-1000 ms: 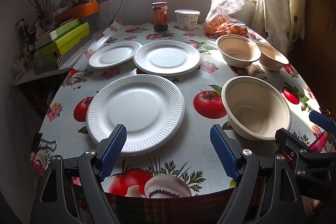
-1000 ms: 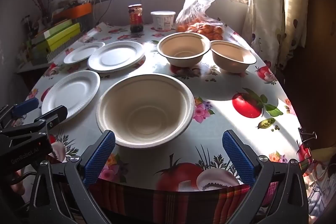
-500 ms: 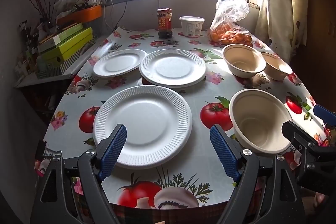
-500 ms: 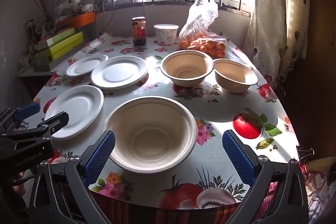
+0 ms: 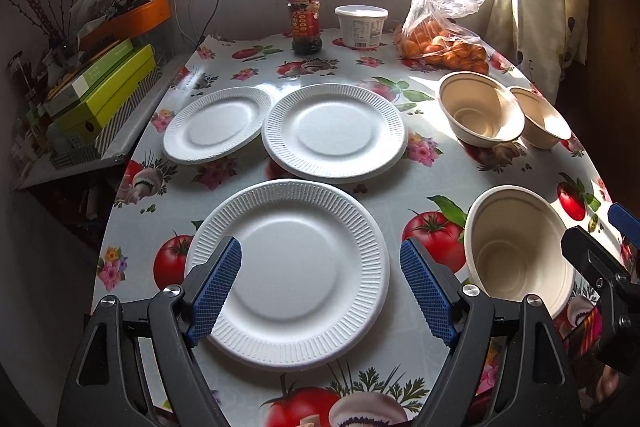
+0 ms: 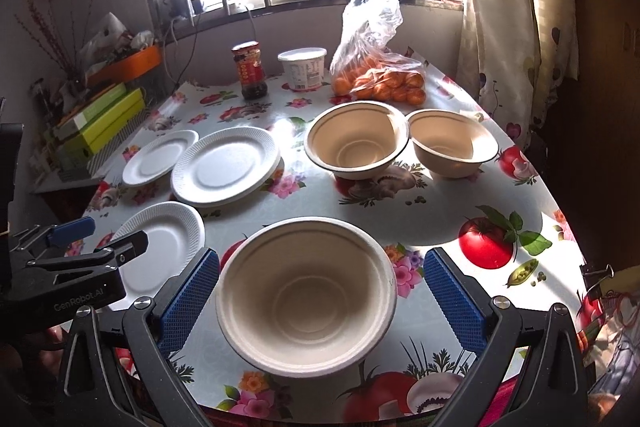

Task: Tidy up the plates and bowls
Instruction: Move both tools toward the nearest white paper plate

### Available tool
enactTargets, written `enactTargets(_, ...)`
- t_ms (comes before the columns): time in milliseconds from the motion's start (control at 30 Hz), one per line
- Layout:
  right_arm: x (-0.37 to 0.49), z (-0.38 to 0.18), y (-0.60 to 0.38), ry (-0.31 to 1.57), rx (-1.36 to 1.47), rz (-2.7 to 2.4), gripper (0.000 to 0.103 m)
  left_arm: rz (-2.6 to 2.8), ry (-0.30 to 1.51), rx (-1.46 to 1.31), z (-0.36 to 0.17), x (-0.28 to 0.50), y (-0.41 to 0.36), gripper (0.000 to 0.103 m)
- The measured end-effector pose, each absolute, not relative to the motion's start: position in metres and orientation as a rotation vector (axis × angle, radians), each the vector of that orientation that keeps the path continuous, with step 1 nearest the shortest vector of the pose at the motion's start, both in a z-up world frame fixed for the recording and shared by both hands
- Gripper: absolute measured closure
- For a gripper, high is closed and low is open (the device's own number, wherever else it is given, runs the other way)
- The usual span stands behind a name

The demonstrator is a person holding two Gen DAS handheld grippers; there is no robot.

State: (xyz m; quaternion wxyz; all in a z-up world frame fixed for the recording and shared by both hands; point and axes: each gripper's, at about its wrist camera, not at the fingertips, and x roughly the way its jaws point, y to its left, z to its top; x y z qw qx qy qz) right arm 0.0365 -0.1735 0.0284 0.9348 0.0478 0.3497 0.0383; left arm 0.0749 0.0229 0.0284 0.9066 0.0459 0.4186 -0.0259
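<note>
Three white ribbed paper plates lie on the table: a near one (image 5: pixel 292 271), a large middle one (image 5: pixel 335 133) and a smaller far left one (image 5: pixel 216 125). Three beige paper bowls stand at the right: a near one (image 5: pixel 518 251), a middle one (image 5: pixel 480 113) and a far one (image 5: pixel 540 123). My left gripper (image 5: pixel 320 291) is open and empty, its jaws over the near plate. My right gripper (image 6: pixel 318 303) is open and empty, its jaws either side of the near bowl (image 6: pixel 306 307).
A sauce jar (image 5: pixel 304 23), a white tub (image 5: pixel 361 26) and a bag of oranges (image 5: pixel 442 43) stand at the table's far end. A side shelf with green boxes (image 5: pixel 100 95) is at the left. A curtain (image 6: pixel 516 7) hangs at the right.
Both grippers have risen and tilted down over the table, so the plates and bowls sit lower in view. Nothing on the table has moved. Both grippers stay open.
</note>
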Motion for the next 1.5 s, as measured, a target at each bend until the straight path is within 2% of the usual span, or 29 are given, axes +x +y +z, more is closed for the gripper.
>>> enactTargets(433, 0.021, 0.018, -0.167, 0.648, -0.016, 0.141, 0.0, -0.022, 0.785, 0.01, 0.017, 0.045, 0.021, 0.021)
enactTargets(700, 0.021, 0.008, -0.152, 0.682, -0.032, 0.216, 0.0, 0.033, 0.826, -0.005, 0.008, 0.034, 0.028, 0.021)
enactTargets(1500, 0.015, 0.007, -0.145, 0.686, -0.027, 0.188, 0.0, 0.035, 0.802, -0.007, 0.008, 0.025, 0.039, 0.021)
